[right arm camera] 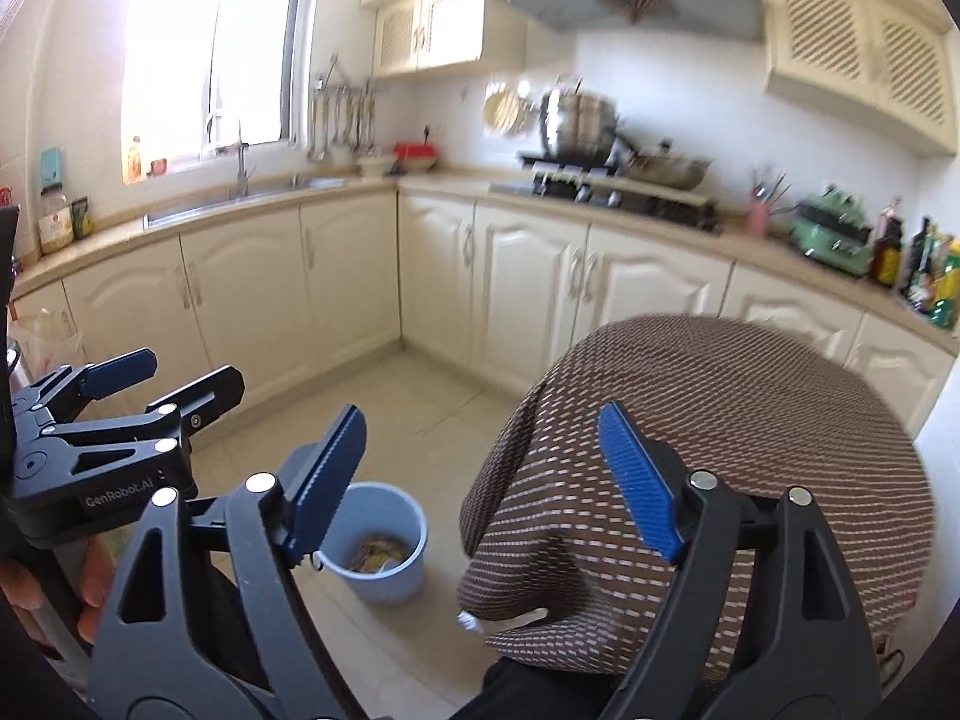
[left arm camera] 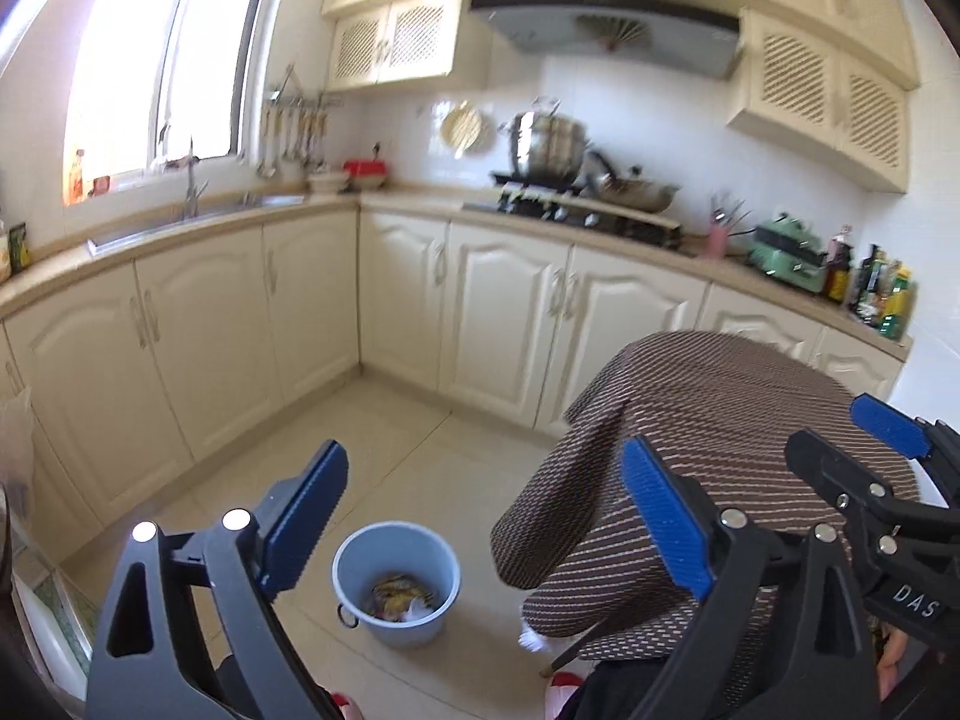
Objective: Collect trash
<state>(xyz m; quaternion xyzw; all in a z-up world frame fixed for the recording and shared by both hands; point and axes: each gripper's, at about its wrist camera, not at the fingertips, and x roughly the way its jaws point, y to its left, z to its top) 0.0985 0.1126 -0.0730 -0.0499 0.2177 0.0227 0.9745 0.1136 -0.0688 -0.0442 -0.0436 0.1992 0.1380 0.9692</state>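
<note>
Cream cabinets [left arm camera: 240, 324] round a corner, pale tiled floor [left arm camera: 390, 450], bright window [left arm camera: 162, 54] at left, grey hood [left arm camera: 606, 24], perhaps a fan on it.

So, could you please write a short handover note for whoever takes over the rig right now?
Left gripper: open, nothing between its fingers, held up above the floor.
Right gripper: open and also holding nothing, beside the left one.
Bucket: blue, on the tiled floor next to the cloth-covered table, with wrappers and scraps already in the bottom.
Done: some trash is in the bucket.
Left: a small white thing lies on the floor at the table's edge; I cannot tell what it is, so check it. No other loose trash shows on the floor in these views.
</note>
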